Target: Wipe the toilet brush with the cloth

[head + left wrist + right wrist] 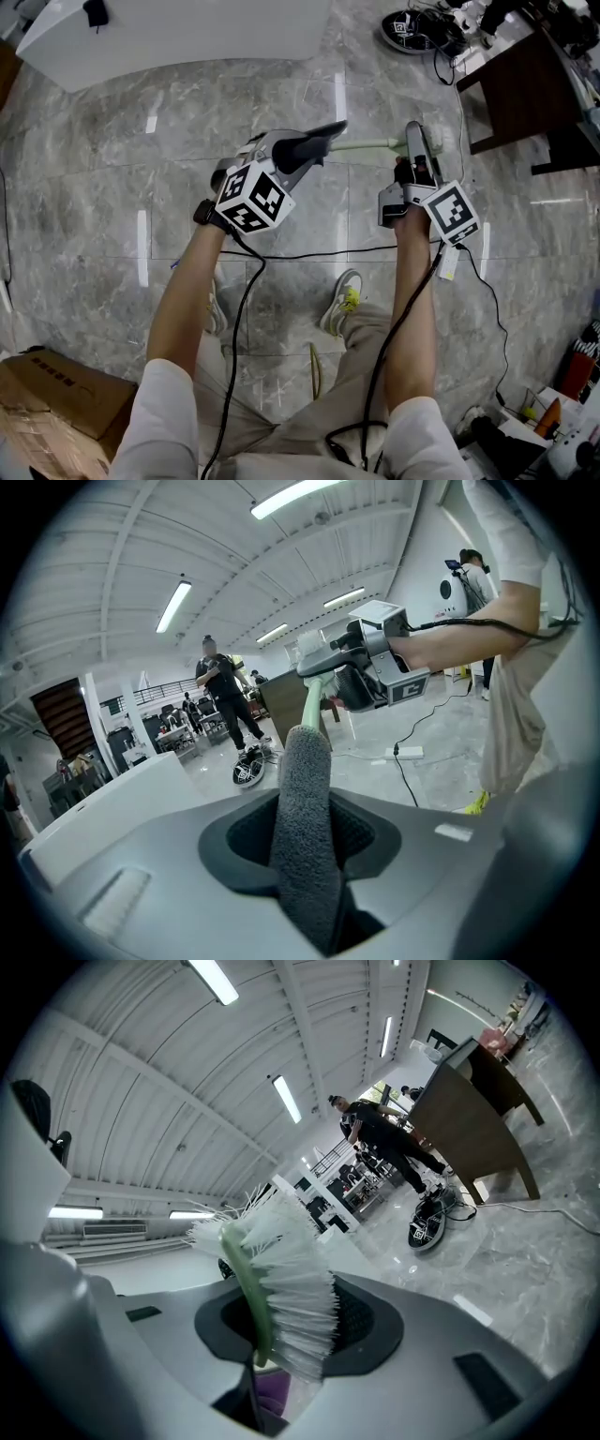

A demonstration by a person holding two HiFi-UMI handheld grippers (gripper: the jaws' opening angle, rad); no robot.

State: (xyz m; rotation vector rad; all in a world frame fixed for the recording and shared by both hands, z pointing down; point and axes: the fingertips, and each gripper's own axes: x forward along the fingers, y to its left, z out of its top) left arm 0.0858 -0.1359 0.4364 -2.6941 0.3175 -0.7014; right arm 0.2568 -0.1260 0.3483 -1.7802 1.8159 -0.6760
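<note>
My left gripper (302, 155) is shut on a dark grey cloth (314, 142) that is wrapped round the pale green handle (367, 145) of the toilet brush. In the left gripper view the cloth (305, 827) stands as a thick roll between the jaws, and the handle (314, 703) runs on from it to the right gripper (375, 672). My right gripper (419, 155) holds the other end of the brush. In the right gripper view the white bristles (295, 1283) on a green spine sit clamped between its jaws. Both grippers hang above the floor, about a handle's length apart.
Below lies a grey marble floor with a black cable (309, 253) across it and my shoes (342, 300). A white counter (178, 33) is at the top left, a dark desk (525, 94) at the top right, a cardboard box (56, 403) at the bottom left. A person (220, 700) stands farther off.
</note>
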